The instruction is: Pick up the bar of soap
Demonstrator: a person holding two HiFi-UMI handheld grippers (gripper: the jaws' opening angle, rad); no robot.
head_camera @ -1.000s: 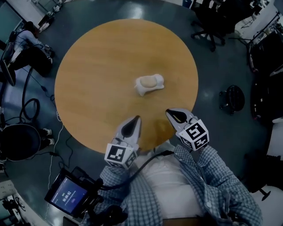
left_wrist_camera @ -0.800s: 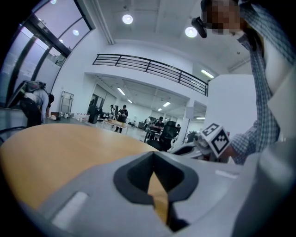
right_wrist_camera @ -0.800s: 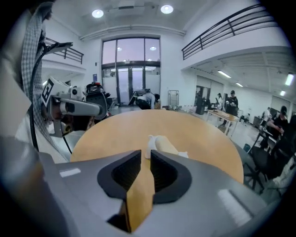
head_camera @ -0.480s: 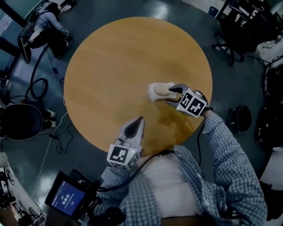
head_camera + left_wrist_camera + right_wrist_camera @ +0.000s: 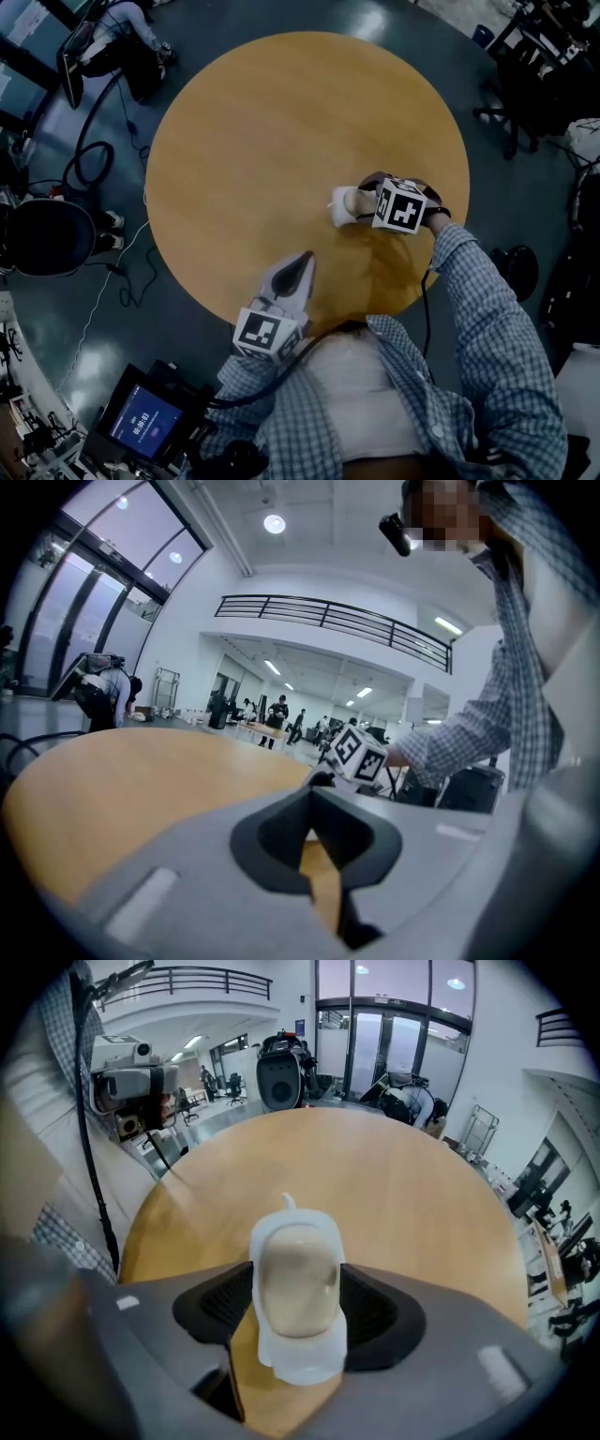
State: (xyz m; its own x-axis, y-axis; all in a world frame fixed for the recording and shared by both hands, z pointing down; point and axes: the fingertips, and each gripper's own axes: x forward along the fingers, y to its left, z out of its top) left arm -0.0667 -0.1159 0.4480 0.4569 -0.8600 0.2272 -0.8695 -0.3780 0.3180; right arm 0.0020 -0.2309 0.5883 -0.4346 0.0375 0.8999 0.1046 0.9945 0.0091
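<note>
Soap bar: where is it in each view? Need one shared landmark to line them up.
Head view: soap right of table centre, at the right gripper.
Left gripper view: not made out.
Right gripper view: centre, between the jaws, which have just been opening.
Landmark: round wooden table, in all three.

Round wooden table (image 5: 244, 141) in front of me, standing on a dark floor (image 5: 281, 14), smooth tan top, one white soap dish (image 5: 341, 212) resting on it right of centre, pale bar of soap (image 5: 298, 1283) lying in that dish
</note>
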